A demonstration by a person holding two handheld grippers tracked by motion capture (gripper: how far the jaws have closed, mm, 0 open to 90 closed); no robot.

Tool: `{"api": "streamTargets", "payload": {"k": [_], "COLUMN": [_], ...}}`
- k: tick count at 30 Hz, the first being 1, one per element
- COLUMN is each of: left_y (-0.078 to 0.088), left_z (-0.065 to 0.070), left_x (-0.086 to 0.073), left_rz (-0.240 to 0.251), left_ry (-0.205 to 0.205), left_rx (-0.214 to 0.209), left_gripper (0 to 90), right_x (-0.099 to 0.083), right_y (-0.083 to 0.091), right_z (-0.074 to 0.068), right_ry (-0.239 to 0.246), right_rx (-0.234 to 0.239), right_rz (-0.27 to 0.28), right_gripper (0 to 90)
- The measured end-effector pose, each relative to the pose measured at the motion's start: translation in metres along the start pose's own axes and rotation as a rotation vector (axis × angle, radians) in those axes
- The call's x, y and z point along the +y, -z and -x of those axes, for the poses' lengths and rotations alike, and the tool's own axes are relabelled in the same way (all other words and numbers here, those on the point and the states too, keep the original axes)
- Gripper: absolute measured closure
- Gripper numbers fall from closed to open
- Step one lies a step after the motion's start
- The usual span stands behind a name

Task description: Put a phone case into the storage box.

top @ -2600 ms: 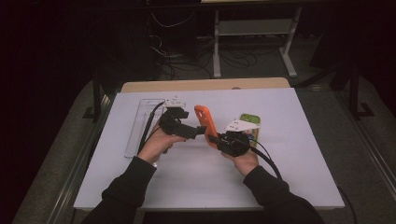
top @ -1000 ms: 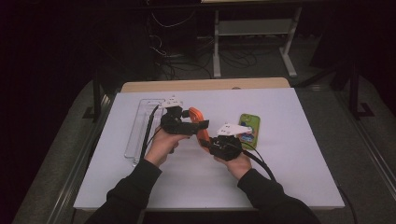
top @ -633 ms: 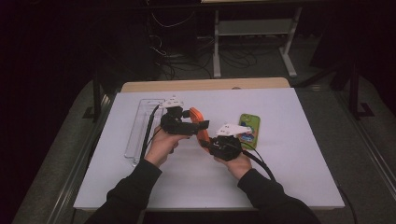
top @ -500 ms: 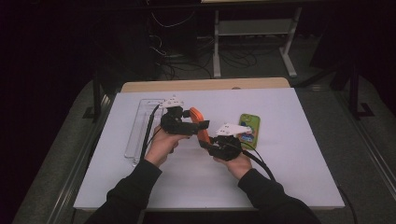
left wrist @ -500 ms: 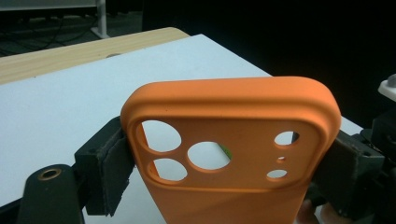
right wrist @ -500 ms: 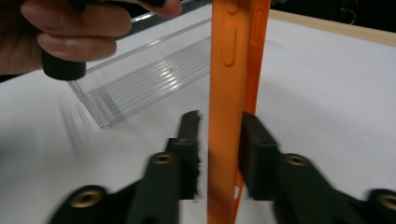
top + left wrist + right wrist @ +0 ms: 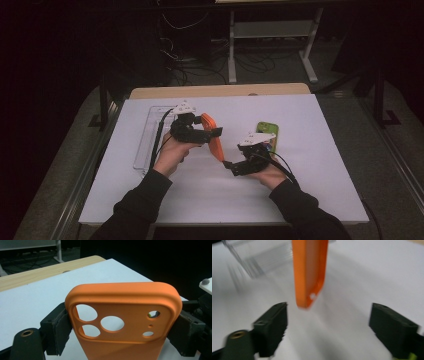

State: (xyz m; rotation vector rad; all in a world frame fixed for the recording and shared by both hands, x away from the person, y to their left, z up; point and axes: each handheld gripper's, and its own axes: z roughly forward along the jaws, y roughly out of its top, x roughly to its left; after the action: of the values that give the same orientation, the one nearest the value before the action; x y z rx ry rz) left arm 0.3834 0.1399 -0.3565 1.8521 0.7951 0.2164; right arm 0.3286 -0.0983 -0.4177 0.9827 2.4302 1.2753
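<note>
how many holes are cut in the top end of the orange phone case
6: three large round ones at the left of the orange phone case, and three small ones stacked at its right. The lower end is out of frame in the left gripper view, so more may be hidden.

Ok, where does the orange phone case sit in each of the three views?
High view: the orange phone case is near the middle, slanting from the left gripper down toward the right gripper.
Left gripper view: centre, camera-hole end up, clamped between both fingers.
Right gripper view: top centre, edge-on, its tip above and apart from the open fingers.
Shared landmark: the white table top.
</note>
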Motion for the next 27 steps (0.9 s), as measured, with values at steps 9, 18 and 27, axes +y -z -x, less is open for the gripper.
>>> {"api": "streamTargets", "payload": {"k": [9, 18, 27], "left_y": [0.002, 0.011, 0.034], "left_z": [0.006, -0.004, -0.046], "left_x": [0.005, 0.017, 0.046], "left_rz": [-0.003, 0.000, 0.041], "left_ry": [-0.040, -0.068, -0.069], "left_rx": [0.006, 0.054, 0.219], "left_gripper": [16.0, 15.9, 15.8], "right_x": [-0.033, -0.062, -0.075], "right_y": [0.031, 0.055, 0.068], "right_z": [0.019, 0.025, 0.030], "right_ry": [-0.019, -0.003, -0.020], "right_rx": [-0.027, -0.044, -0.065], "right_rz": [-0.020, -0.029, -0.030], "right_gripper": [0.0, 0.0, 0.0]}}
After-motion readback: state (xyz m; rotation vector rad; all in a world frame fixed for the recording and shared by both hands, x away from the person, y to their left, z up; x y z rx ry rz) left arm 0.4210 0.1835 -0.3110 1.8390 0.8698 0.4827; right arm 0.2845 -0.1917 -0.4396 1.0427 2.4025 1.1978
